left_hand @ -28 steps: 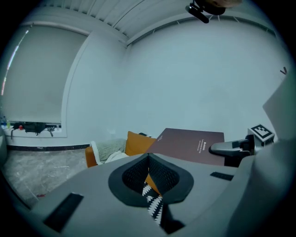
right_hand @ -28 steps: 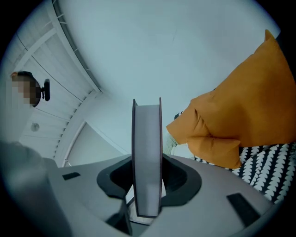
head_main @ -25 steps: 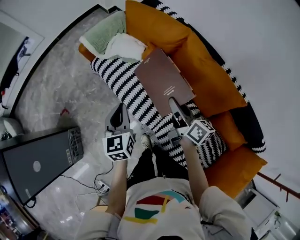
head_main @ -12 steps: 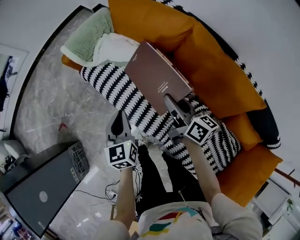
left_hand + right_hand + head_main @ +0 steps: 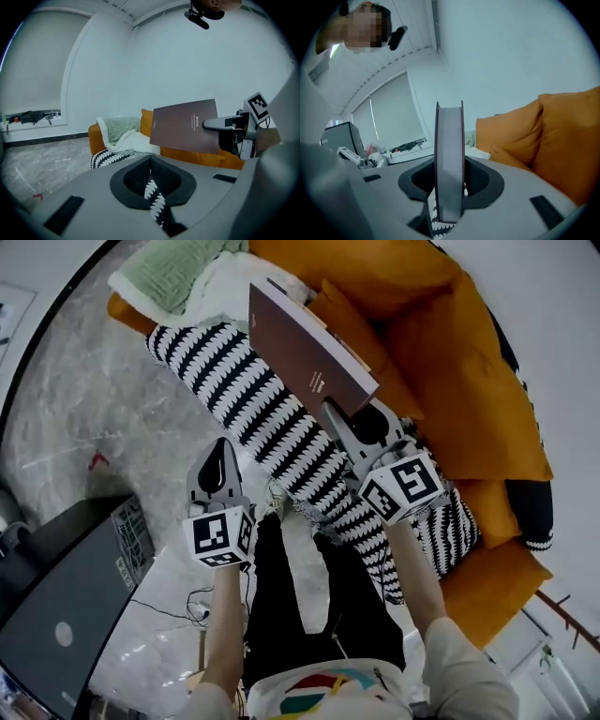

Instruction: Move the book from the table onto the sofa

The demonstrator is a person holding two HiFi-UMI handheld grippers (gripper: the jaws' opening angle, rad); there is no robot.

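Observation:
A dark brown book (image 5: 302, 351) is clamped at its near edge in my right gripper (image 5: 345, 420), which is shut on it. It hangs tilted above the sofa's (image 5: 450, 362) black-and-white striped throw (image 5: 253, 399), close to the orange back cushions. In the right gripper view the book (image 5: 450, 140) stands edge-on between the jaws of the right gripper (image 5: 450, 165). My left gripper (image 5: 219, 451) is lower left of the book, over the throw's front edge, shut and holding nothing. The left gripper view shows its jaws met at the left gripper's tip (image 5: 150, 161), with the book (image 5: 185, 126) beyond them.
A green blanket (image 5: 173, 277) and a white one (image 5: 225, 287) lie at the sofa's far end. A dark cabinet (image 5: 56, 615) and a grey crate (image 5: 131, 531) stand on the marble floor at left, with cables (image 5: 192, 606) near the person's legs.
Both grippers have come down toward the sofa. The right gripper has rolled, and the book has turned from nearly flat to steeply tilted on edge. The left gripper stays shut and empty.

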